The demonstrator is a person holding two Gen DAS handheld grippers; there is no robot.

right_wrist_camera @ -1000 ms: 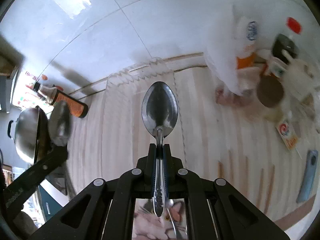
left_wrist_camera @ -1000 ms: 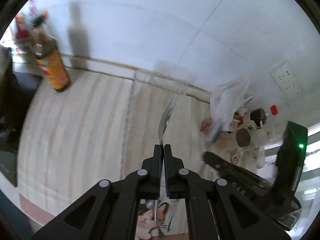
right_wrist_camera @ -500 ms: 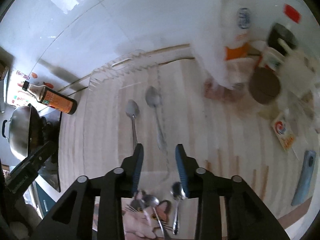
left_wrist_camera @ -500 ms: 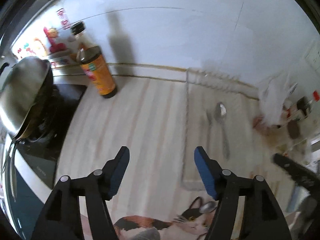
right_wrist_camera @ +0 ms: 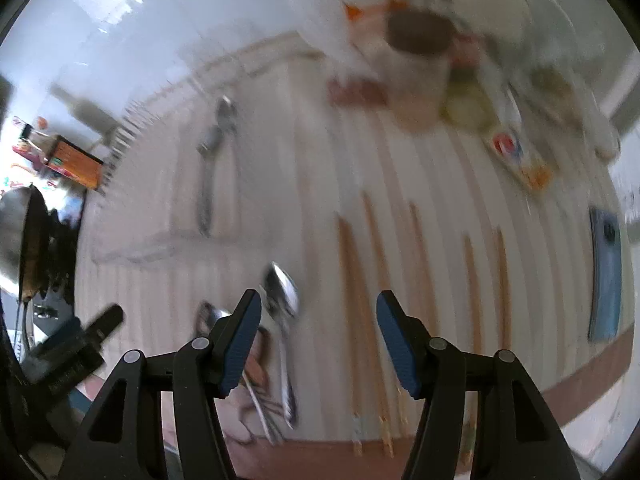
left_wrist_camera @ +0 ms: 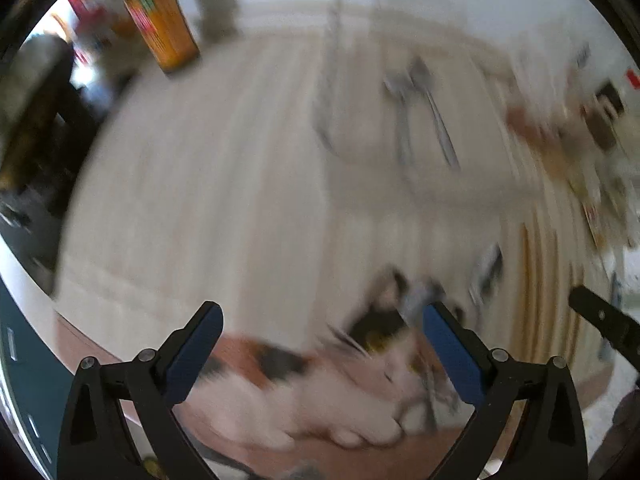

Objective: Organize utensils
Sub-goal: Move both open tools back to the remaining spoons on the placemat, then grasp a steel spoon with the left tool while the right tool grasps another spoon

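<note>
Your left gripper (left_wrist_camera: 322, 330) points steeply down at the pale striped desk (left_wrist_camera: 200, 184), its blue-padded fingers (left_wrist_camera: 194, 354) spread wide and opening, with nothing between them. Below it lies a picture of a calico cat (left_wrist_camera: 320, 396), blurred by motion. Your right gripper (right_wrist_camera: 318, 342) also tilts steeply down, its ribbed blue fingers (right_wrist_camera: 238, 344) partly apart and opening, pressing on nothing.

Two metal spoons (right_wrist_camera: 212, 148) lie side by side, bowls toward the wall, inside a clear plastic tray (right_wrist_camera: 132, 250) with a ridged rim; the left wrist view shows the same pair (left_wrist_camera: 420, 108) as grey streaks. More shiny spoons (right_wrist_camera: 282, 316) lie loose on the desk just ahead of your right gripper's left finger, their handles running onto the cat picture. To their right, several long, thin wooden chopsticks (right_wrist_camera: 352, 300) lie roughly parallel on the desk, well apart from the tray.

An orange-labelled bottle (left_wrist_camera: 162, 28) stands upright by the white wall. A steel wok (right_wrist_camera: 18, 236) sits at the left edge of the right wrist view. A blue phone (right_wrist_camera: 606, 272) lies flat near the desk's right edge. A brown-topped jar (right_wrist_camera: 418, 68) stands among blurred packets at the back right, too smeared to tell apart.
</note>
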